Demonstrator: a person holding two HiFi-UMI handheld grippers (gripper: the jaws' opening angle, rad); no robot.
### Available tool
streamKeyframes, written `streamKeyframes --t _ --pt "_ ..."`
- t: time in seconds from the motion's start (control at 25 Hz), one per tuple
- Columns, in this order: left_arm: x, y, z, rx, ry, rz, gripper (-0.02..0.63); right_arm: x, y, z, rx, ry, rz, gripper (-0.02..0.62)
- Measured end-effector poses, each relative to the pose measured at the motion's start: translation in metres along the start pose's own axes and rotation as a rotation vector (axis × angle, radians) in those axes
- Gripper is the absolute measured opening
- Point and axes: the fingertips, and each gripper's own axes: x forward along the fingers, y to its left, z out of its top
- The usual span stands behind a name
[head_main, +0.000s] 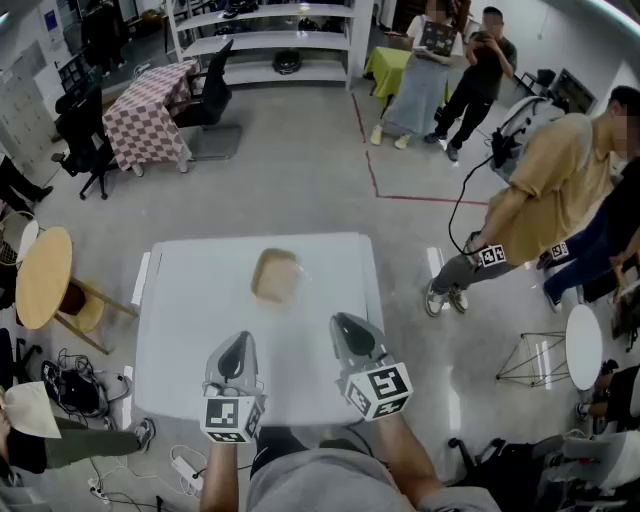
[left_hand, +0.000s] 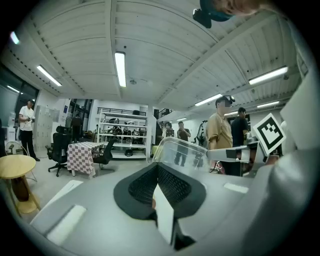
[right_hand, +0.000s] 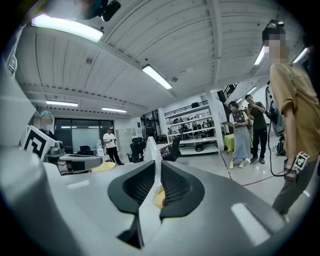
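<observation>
Overhead: left gripper (head_main: 240, 342), right gripper (head_main: 345, 325) jaws pressed together above white table (head_main: 190, 320) (container (head_main: 276, 275) ahead); shelving (head_main: 262, 42) beyond.

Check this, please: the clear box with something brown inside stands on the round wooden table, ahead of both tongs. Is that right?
Only the table is wrong. The clear box stands on the white table, as the head view shows, ahead of the left tongs and the right tongs.
</observation>
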Motion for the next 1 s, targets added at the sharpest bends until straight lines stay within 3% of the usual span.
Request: streamKeyframes --t 0.36,1.0 --pt "-0.034 -0.028 0.008 0.006 -0.035 0.025 0.011 -0.047 0.005 0.002 -0.053 -0.032 0.005 0.04" --pt "-0.073 -0.05 -0.011 -0.004 -0.021 0.08 0.011 -0.084 0.011 -0.02 -0.068 -0.023 0.04 0.043"
